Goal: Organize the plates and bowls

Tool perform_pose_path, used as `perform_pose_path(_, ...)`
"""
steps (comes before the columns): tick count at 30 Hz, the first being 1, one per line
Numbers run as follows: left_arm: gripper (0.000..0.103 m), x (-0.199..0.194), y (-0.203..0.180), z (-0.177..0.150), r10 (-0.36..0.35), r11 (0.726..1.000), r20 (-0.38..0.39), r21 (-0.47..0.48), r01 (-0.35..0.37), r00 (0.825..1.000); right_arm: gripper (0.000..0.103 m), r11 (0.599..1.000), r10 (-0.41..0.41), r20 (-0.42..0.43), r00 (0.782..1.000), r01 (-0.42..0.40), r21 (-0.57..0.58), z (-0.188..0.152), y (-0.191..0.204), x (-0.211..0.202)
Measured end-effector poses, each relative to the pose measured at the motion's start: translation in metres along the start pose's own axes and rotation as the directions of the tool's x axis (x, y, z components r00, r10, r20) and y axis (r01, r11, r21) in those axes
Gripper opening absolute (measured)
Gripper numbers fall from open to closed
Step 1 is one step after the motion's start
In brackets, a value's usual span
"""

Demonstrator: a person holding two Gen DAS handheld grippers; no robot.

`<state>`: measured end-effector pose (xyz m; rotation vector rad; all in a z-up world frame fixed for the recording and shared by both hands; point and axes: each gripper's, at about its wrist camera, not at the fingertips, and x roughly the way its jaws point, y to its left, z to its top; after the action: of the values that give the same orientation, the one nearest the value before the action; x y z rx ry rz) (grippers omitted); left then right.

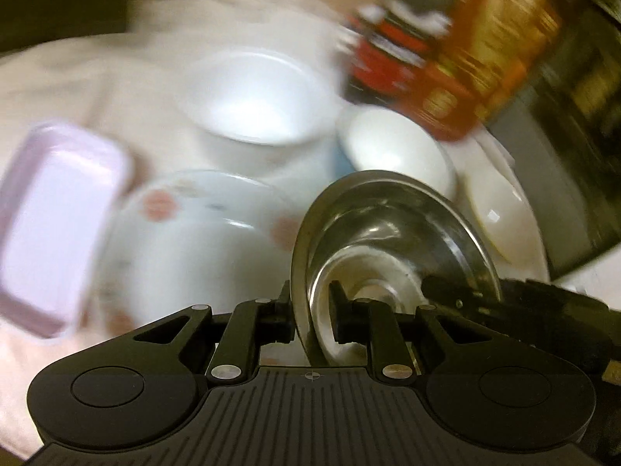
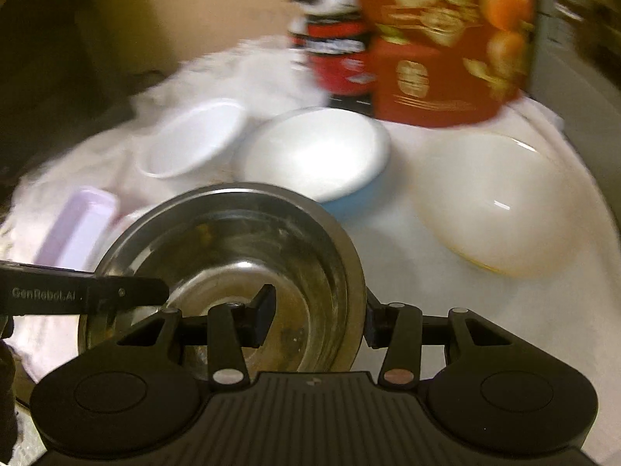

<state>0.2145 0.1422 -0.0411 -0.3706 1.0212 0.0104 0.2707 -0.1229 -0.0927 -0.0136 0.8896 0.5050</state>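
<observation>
Your left tongs (image 1: 314, 310) pinch the rim of the steel bowl (image 1: 392, 229), jaws nearly closed on its wall — one pad outside, one inside. Your right tongs (image 2: 316, 320) clamp the same bowl's opposite rim, spread a little wider. Both hold it above the white cloth (image 2: 388, 240) on the desk. Behind it sit a white bowl (image 2: 194, 139), a blue-sided bowl (image 2: 318, 155) and a cream bowl (image 2: 496, 202); a floral plate (image 1: 186, 240) and a lilac tray (image 1: 58, 225) lie left — all blurred.

Glossy steel bowl (image 2: 248, 248); matt white cloth (image 2: 407, 240); smooth ceramic bowls (image 2: 493, 202).
</observation>
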Motion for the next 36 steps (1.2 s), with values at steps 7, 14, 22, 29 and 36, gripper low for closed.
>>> perform_pose_path(7,0.021,0.000,0.065,-0.001,0.120,0.980,0.013,-0.165,-0.116,0.993,0.045,0.989,0.056,-0.024,0.998,-0.058,-0.136,0.014,0.070,0.052)
perform_pose_path(14,0.021,0.004,0.081,-0.013,0.161,0.971,0.015,-0.183,-0.155,0.987,0.045,0.970,0.027,-0.031,0.999,-0.034,-0.241,0.015,0.101,0.075)
perform_pose_path(22,0.019,-0.002,0.086,-0.017,0.192,0.962,0.028,-0.205,-0.182,0.981,0.045,0.957,0.020,0.016,1.000,-0.015,-0.291,0.022,0.109,0.078)
perform_pose_path(29,0.032,-0.027,0.094,-0.038,0.196,0.934,0.031,-0.312,-0.177,0.980,0.047,0.962,0.007,0.071,0.997,0.013,-0.273,0.024,0.096,0.067)
perform_pose_path(36,0.041,-0.009,0.118,-0.042,0.101,0.888,-0.025,-0.449,-0.102,0.995,0.049,0.982,0.058,-0.044,0.997,-0.065,-0.180,0.026,0.085,0.091)
